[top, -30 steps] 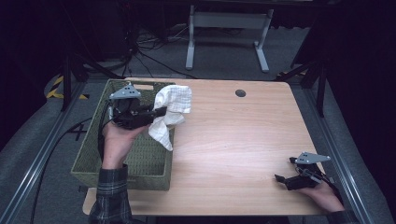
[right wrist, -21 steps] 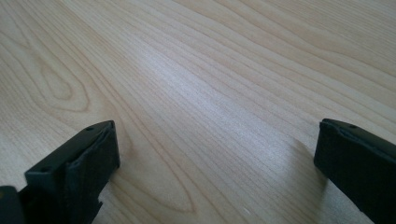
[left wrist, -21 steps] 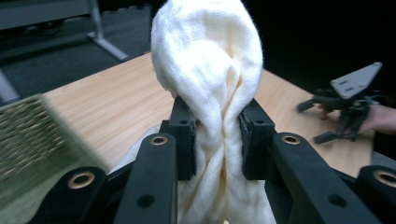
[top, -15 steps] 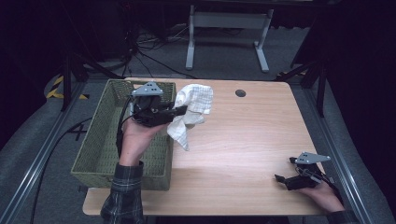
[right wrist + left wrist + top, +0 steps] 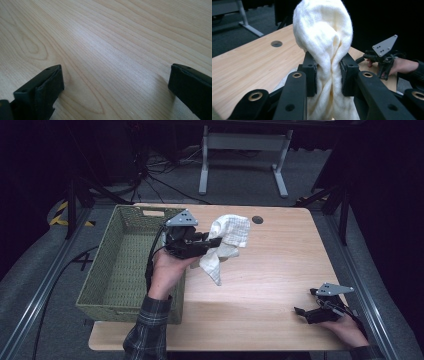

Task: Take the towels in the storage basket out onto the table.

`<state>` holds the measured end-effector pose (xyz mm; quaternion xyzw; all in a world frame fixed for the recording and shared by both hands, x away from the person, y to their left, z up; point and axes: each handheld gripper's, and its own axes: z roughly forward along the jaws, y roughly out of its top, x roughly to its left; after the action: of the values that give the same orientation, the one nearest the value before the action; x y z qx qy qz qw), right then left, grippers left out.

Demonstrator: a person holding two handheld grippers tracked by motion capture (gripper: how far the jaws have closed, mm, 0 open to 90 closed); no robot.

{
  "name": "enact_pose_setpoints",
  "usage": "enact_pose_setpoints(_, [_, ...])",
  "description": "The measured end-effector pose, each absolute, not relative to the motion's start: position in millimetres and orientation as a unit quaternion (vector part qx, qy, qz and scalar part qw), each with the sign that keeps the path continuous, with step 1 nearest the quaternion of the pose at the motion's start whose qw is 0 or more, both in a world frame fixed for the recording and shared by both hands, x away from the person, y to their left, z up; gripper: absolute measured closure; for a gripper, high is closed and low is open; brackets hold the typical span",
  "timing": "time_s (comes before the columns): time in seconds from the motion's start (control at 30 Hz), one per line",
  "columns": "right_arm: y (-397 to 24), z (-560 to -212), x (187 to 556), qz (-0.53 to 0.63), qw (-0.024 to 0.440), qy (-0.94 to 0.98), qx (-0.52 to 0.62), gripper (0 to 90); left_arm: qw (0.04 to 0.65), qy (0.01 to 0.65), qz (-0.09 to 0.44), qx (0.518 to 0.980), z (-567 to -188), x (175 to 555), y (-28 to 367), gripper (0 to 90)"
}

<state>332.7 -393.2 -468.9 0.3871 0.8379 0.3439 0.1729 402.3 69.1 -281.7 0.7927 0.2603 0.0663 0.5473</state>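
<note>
Now your left gripper (image 5: 327, 75) fingers pinch the cream knitted cloth (image 5: 226, 241) at its bunched middle, so it hangs above the wooden bench (image 5: 270, 285); right gripper (image 5: 311, 311) fingers rest wide, empty.

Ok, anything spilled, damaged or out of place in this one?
Nothing stands out. The white cloth hangs bunched between the jaws of the left hand-held gripper, just right of the green basket. The right hand-held gripper rests open on the bare table.
</note>
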Motion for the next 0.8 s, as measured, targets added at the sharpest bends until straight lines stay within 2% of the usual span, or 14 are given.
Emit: enact_pose_setpoints(0.8, [-393.1, -468.7, 332.8, 0.344, 0.171, 0.839, 0.386, 0.3, 0.519, 0.208, 0.033, 0.828, -321.6, 393.5, -4.2, 71.6])
